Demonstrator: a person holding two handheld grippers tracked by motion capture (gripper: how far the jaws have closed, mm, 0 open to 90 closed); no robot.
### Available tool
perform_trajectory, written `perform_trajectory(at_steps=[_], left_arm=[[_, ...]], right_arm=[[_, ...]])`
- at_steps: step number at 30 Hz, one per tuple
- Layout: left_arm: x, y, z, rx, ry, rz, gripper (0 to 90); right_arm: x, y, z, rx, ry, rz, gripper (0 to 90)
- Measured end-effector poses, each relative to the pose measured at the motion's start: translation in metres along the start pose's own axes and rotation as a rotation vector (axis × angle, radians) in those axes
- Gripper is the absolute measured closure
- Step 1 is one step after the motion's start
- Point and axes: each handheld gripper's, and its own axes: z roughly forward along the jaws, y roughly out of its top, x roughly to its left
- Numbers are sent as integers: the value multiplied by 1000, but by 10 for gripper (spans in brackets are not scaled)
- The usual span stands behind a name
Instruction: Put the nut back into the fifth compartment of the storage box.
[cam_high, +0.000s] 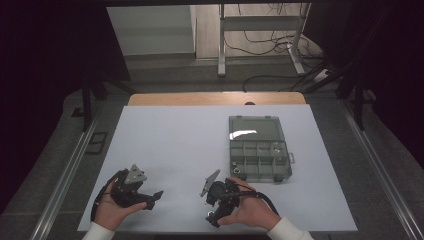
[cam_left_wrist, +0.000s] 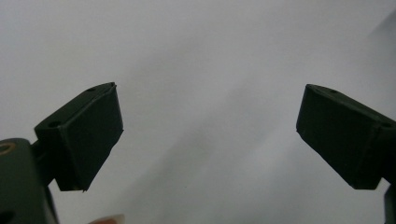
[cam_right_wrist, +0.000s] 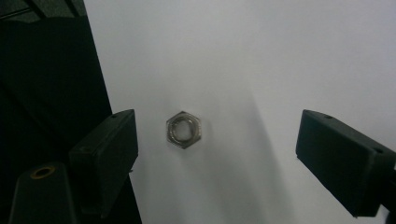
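Reaching for: we bring the right gripper (cam_right_wrist: 215, 163) down over a steel hex nut (cam_right_wrist: 184, 129) that lies flat on the white tabletop (cam_high: 175, 145), close to its near edge.
Nut position: in the right gripper view the nut sits between the two jaws but not centred; it is just beside the left jaw and well apart from the right one. Its hole faces up to the camera.
Right gripper state: jaws stand wide, almost at their widest, and the pads do not touch the nut. It holds nothing.
Key relation: the nut lies straight ahead of the jaws, so we judge that a small sideways shift toward the left jaw would centre it before closing. The nut has no long axis; two of its flat sides look roughly turned to the pads.
Nearer hand: the right hand (cam_high: 250, 210); in the high view the right gripper (cam_high: 214, 202) is at the near edge, right of the middle.
Left gripper (cam_left_wrist: 208, 135): jaws wide apart, only bare white surface between them, holding nothing, near the near-left corner (cam_high: 150, 200).
Compartment box (cam_high: 260, 157): open, toward the right edge, beyond the right hand; we suppose the nut belongs there.
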Motion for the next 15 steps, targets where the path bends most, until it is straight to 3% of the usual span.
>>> perform_trajectory(at_steps=[9,15], left_arm=[[0,0,0,0,0,2,74],[0,0,0,0,0,2,75]], right_arm=[[7,1,13,33,29,-4,200],[10,1,19,58,44,-34,286]])
